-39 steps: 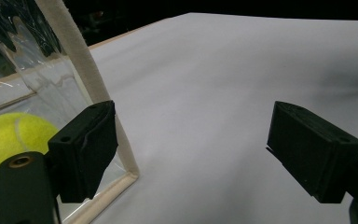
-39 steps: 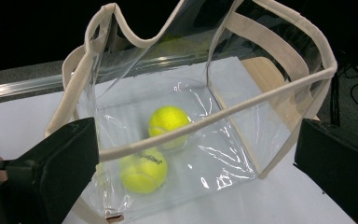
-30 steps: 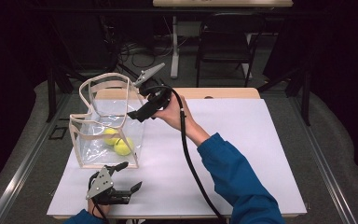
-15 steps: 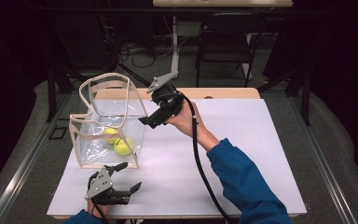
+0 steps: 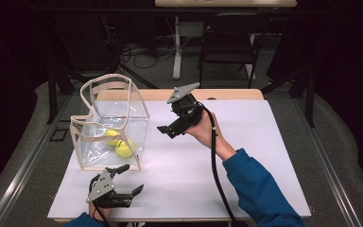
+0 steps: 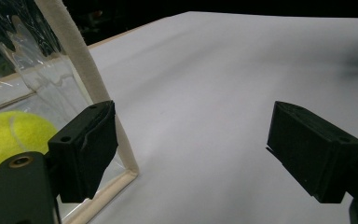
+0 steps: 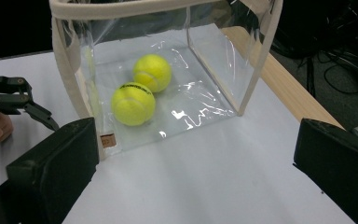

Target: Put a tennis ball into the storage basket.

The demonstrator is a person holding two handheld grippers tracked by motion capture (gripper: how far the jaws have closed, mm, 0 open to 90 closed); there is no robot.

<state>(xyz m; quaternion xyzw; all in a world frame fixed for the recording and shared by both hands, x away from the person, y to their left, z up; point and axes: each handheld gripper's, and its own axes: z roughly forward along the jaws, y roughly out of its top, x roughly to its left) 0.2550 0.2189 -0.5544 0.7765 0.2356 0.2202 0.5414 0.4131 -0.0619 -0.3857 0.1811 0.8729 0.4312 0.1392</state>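
A clear bag with beige trim (image 5: 139,101) stands open-topped at the table's left. Two yellow tennis balls (image 5: 125,147) lie on its floor. In the right gripper view the balls (image 7: 133,103) sit side by side behind the bag's clear wall (image 7: 205,56). My right gripper (image 5: 168,131) hovers just right of the bag, open and holding nothing, its jaws spread wide (image 7: 196,172). My left gripper (image 5: 131,179) rests low near the front edge, open and holding nothing, just in front of the bag's near corner. Its own view (image 6: 198,149) has the corner trim (image 6: 88,84) and one ball (image 6: 9,140) by its left jaw.
The white table top (image 5: 255,156) stretches bare to the right of my right arm. A wooden strip (image 5: 236,93) runs along the back edge. A chair (image 5: 227,47), a desk leg (image 5: 176,47) and floor cables (image 5: 142,52) stand behind the table.
My right gripper has drawn away from the bag's rim, moving right and toward the near side. The left gripper and both balls have stayed put.
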